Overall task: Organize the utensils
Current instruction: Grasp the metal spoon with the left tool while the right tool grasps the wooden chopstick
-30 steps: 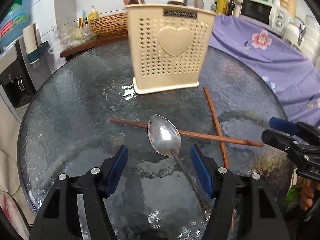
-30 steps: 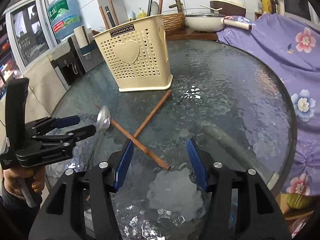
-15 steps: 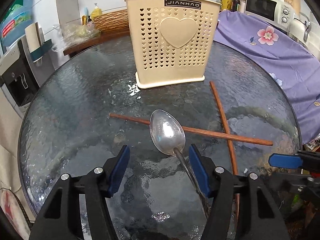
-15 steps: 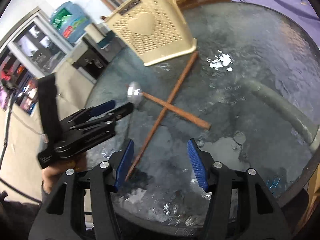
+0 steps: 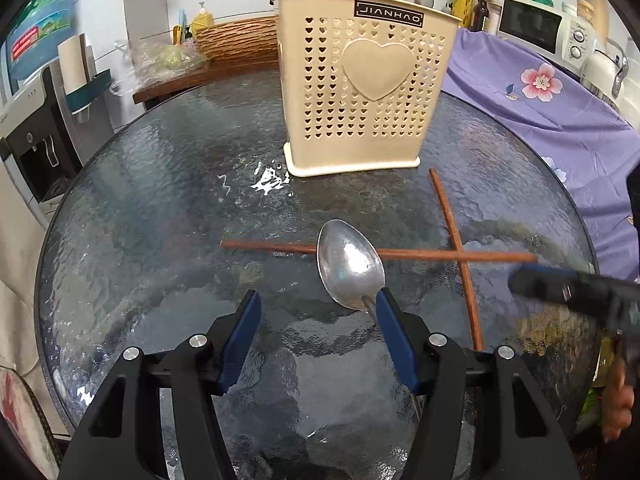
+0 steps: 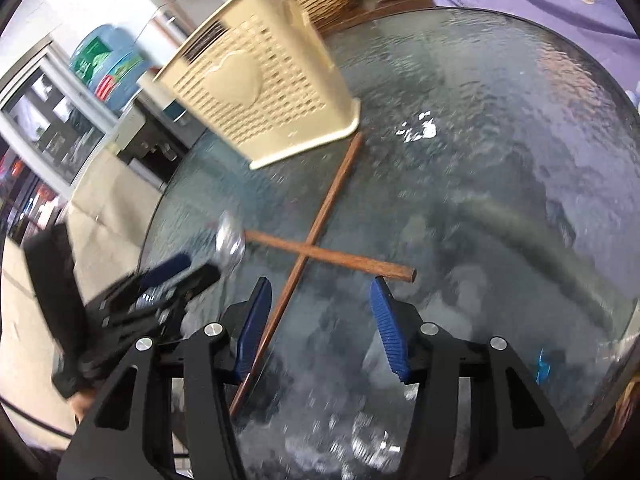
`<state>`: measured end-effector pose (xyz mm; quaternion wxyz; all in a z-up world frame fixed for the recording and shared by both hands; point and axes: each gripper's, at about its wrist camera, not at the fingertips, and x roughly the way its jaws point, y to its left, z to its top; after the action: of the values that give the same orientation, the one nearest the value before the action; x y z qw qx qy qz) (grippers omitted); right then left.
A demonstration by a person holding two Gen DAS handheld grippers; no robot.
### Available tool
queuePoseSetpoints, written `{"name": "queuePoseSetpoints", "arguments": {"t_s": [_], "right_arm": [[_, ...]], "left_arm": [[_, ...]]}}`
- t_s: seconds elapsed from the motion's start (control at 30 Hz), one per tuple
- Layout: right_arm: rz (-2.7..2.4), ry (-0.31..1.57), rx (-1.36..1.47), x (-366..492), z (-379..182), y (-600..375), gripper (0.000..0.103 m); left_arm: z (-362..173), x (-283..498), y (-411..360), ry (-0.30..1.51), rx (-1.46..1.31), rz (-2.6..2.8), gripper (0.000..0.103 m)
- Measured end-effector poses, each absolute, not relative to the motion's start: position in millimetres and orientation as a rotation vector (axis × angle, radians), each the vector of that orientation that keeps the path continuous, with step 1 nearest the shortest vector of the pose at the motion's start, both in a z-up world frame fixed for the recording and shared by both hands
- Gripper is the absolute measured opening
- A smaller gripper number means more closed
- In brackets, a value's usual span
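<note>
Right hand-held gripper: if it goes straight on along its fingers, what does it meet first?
Probably the thick end of the crosswise chopstick, lying just ahead of the open right hand-held gripper. The other chopstick runs by its left finger. Depth is unclear; the glass table may come first.

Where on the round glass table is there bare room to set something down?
Free: the round textured-glass table left of the cream perforated plastic utensil holder, and its right side. Crowded: the middle, where two crossed brown wooden chopsticks and a steel spoon lie.
</note>
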<state>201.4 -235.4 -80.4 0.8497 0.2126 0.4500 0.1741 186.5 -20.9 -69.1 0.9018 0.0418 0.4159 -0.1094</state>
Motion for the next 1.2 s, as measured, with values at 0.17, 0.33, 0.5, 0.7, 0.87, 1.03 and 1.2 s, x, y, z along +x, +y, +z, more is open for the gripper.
{"name": "queuePoseSetpoints", "arguments": {"t_s": [0.17, 0.33, 0.5, 0.7, 0.87, 1.03, 1.2], "right_arm": [[0.322, 0.973, 0.545, 230.1, -82.4, -246.1, 0.044], [0.273, 0.988, 0.597, 254.2, -84.5, -249.6, 0.032], [0.22, 0.996, 0.711, 270.8, -86.2, -258.1, 0.031], [0.179, 0.997, 0.773, 286.9, -86.5, -259.4, 0.031], [0.151, 0.977, 0.826, 299.7, -88.5, -262.0, 0.028], [0.13, 0.976, 0.856, 312.4, -92.3, -261.1, 0.011], [0.13, 0.956, 0.898, 314.6, -100.6, -267.8, 0.007]], "left_arm": [[-71.2, 187.9, -25.3, 0.871, 0.073, -0.244, 0.056], [-72.2, 188.8, -35.1, 0.872, 0.078, -0.262, 0.054], [-71.9, 191.1, -38.9, 0.875, 0.075, -0.268, 0.054], [-73.9, 194.7, -43.8, 0.876, 0.076, -0.258, 0.049], [-75.4, 199.4, -43.3, 0.88, 0.066, -0.246, 0.037], [-74.6, 205.0, -38.7, 0.883, 0.057, -0.234, 0.019], [-74.0, 208.3, -34.0, 0.884, 0.043, -0.23, 0.012]]}}
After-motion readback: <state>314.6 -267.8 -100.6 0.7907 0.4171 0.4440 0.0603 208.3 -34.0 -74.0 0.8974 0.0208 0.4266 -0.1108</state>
